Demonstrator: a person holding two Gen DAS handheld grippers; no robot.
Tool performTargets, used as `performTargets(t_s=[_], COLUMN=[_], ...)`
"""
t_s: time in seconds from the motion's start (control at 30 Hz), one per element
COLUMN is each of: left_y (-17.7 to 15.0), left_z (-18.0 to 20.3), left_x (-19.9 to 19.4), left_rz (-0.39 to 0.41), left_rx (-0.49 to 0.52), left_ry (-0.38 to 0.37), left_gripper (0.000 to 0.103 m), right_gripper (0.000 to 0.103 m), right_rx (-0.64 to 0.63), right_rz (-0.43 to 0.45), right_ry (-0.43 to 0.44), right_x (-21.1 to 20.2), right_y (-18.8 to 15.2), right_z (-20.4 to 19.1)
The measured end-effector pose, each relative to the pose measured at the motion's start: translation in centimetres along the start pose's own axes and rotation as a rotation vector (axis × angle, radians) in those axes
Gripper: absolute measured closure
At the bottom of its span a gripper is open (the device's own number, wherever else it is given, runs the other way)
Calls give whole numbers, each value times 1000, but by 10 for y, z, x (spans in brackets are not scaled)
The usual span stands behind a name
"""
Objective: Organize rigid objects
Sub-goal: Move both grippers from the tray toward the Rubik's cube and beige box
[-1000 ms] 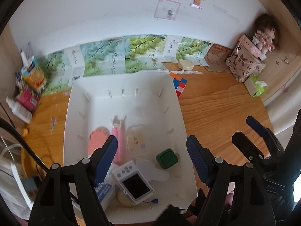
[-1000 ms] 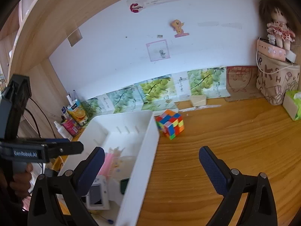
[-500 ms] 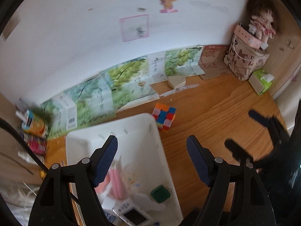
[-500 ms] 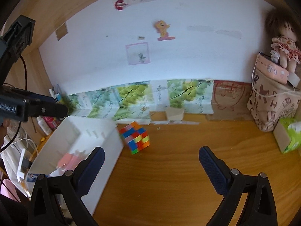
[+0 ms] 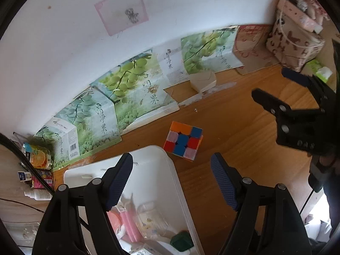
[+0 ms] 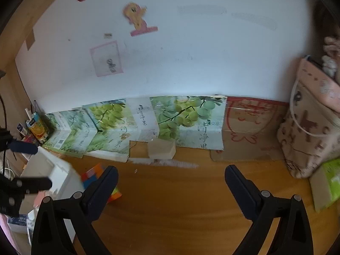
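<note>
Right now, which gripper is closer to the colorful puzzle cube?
Left. The left gripper hovers open just short of the puzzle cube; the right gripper is open further along the desk, cube beside its left finger.

The left gripper [image 5: 172, 182] is showing black plastic arms. Silver screws are dotting them. Dark-blue ribbed pads [image 5: 119, 181] are lining its fingers.

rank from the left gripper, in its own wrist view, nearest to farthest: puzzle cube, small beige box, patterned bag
From the left gripper:
1. puzzle cube, just ahead on the desk, beside the white bin
2. small beige box, farther back by the wall
3. patterned bag, far right corner
</note>
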State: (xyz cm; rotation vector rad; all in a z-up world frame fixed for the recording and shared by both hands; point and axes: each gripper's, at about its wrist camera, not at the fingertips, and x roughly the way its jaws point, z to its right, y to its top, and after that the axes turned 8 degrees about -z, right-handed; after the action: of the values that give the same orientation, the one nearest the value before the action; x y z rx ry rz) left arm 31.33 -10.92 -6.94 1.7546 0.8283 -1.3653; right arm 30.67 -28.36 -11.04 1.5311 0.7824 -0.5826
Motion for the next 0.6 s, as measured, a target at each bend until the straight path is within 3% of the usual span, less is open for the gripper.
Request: performTargets(t_s=[0.37, 0.6], left_y=[27, 42], left_z=[5, 8], left_x=[35, 47], left_rz=[-76, -115], left_rx=[40, 26], left_ry=[15, -37], left_gripper=[24, 24], right_gripper=[2, 2], right_rx=[-16, -19], right_rz=[-44, -90], right_ry=[14, 27], right_x=[73, 107], right_y=[30, 40], right_z=[-1, -5])
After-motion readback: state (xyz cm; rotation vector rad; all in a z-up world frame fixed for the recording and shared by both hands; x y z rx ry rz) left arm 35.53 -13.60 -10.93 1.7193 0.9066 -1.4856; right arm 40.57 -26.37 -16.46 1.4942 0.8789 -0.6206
